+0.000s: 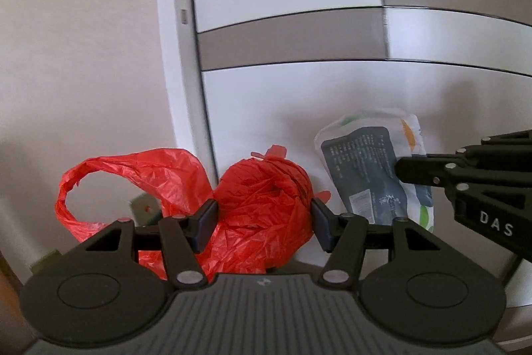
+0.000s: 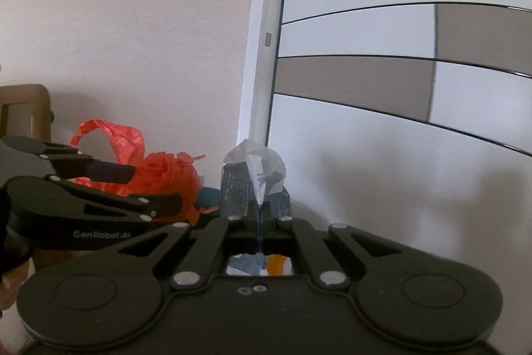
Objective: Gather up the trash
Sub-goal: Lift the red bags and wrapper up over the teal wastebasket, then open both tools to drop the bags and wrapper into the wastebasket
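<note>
A pale wall (image 1: 83,39) meets a white-and-taupe panelled wardrobe (image 1: 332,88).

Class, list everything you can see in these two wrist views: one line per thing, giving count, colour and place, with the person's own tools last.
plastic bag: one, red, bunched between the left gripper's pads, loose handle trailing left
printed packet: one, white and grey, pinched in the right gripper
wardrobe doors: white with grey-brown panels, behind
wall: off-white, left
wooden frame: one, tan, far left in the right wrist view
left gripper: black, closed on the bag
right gripper: black, shut on the packet
</note>
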A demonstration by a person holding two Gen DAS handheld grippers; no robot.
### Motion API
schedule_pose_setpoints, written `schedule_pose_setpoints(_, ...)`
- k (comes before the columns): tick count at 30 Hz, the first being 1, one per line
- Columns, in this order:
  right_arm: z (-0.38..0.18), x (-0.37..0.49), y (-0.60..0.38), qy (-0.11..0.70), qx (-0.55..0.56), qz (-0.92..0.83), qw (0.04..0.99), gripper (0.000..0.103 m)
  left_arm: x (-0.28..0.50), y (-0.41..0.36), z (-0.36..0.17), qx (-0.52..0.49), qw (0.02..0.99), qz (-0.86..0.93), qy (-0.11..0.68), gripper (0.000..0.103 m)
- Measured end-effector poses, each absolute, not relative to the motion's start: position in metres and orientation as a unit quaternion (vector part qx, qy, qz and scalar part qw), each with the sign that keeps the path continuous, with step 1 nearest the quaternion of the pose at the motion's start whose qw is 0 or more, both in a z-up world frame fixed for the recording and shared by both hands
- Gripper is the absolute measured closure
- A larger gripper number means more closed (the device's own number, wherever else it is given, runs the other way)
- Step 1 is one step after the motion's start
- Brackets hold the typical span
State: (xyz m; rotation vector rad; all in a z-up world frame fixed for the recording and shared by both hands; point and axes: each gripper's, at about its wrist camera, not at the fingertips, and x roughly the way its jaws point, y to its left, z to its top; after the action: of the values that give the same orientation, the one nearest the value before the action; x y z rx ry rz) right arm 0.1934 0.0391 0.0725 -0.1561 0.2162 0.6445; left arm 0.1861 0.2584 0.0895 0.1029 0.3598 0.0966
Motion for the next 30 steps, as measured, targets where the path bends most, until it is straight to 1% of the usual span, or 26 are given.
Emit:
schedule_pose_setpoints(5,0.074,0.224,0.069,0.123,-0.063,0.317,0.938,0.103,0.216,0.285,0.097,0.050,0.977,0.075,0.192,0.044)
schedule_pose_setpoints(10,0.064,0.250,0.092,0.153,-0.041,0.328,0.931,0.103,0.243,0.301,0.087,0.059,0.969,0.090,0.222,0.044)
schedule_pose_setpoints(20,0.036,0.290,0.135,0.205,-0.018,0.329,0.922,0.103,0.288,0.325,0.042,0.085,0.949,0.114,0.283,0.044)
schedule_pose_setpoints(30,0.003,0.311,0.159,0.266,-0.034,0.331,0.905,0.103,0.321,0.329,0.008,0.106,0.932,0.086,0.337,0.044)
